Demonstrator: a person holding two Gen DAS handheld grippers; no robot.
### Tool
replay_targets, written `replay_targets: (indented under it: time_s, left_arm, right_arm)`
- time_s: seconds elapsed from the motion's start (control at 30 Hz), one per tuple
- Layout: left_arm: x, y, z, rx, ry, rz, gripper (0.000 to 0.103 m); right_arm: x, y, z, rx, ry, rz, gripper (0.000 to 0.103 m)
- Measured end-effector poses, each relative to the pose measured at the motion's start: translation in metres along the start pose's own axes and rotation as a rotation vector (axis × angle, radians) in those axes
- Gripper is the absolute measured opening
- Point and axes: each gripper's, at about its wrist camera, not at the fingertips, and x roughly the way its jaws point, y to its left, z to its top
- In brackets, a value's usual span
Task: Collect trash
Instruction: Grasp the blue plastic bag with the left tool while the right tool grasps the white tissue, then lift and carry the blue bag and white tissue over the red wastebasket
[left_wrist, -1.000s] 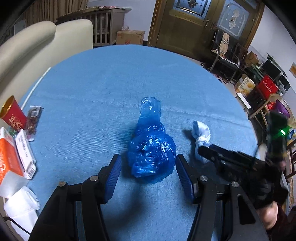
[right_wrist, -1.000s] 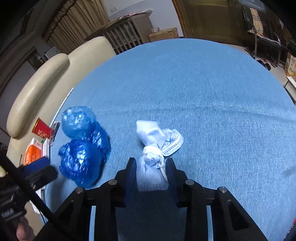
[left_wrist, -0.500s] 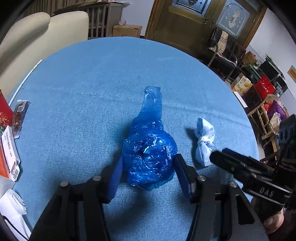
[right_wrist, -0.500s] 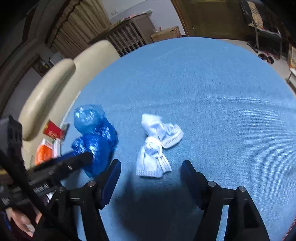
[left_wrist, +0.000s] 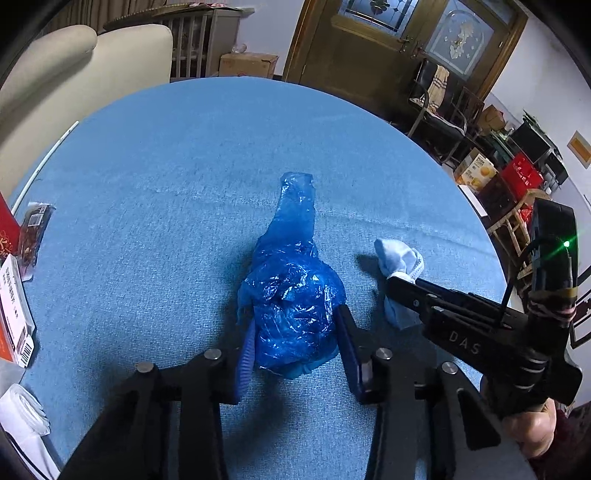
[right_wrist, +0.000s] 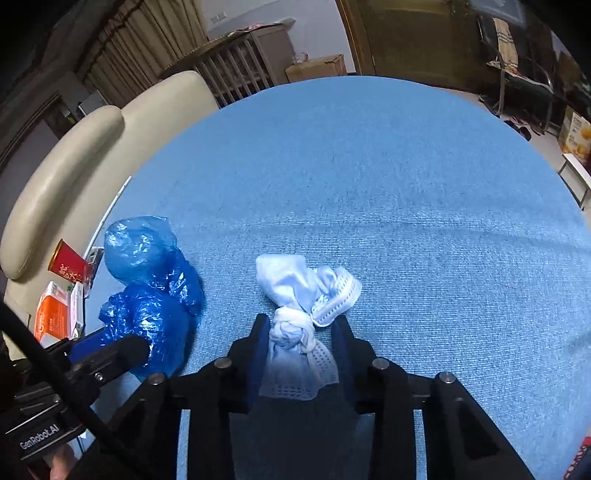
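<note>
Both grippers (left_wrist: 295, 343) (right_wrist: 301, 343) closed onto bag (left_wrist: 295, 310) and mask (right_wrist: 295, 332).

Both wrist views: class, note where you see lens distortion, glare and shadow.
Left wrist view: fisheye bends the blue table edge into an arc, corners go black; glare glints on the blue bag. Right wrist view: same curved edge; the knotted mask casts a dark shadow between the fingers.

The right gripper (right_wrist: 301, 343) is clamped on a knotted white cloth bundle (right_wrist: 299, 317) lying on the blue desk (right_wrist: 406, 184). Left of the bundle sits a crumpled blue plastic bag (right_wrist: 151, 291), with the left gripper (right_wrist: 110, 354) pressed against its near side.
</note>
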Motion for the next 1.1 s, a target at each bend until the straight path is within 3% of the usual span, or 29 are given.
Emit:
replay_targets:
  time_s: [0.27, 0.7, 1.1]
  left_arm:
    - [-0.006, -0.003, -0.003, 0.008, -0.008, 0.011, 0.035]
    - [-0.026, -0.021, -0.008, 0.029, -0.041, 0.053, 0.033]
    - [-0.052, -0.033, -0.04, 0.055, -0.059, 0.121, 0.034]
  right_arm:
    - [-0.012, 0.002, -0.013, -0.005, -0.02, 0.0, 0.03]
    - [-0.045, 0.003, -0.037, -0.001, -0.036, 0.035, 0.03]
    - [-0.076, 0.01, -0.067, -0.021, -0.049, 0.066, 0.03]
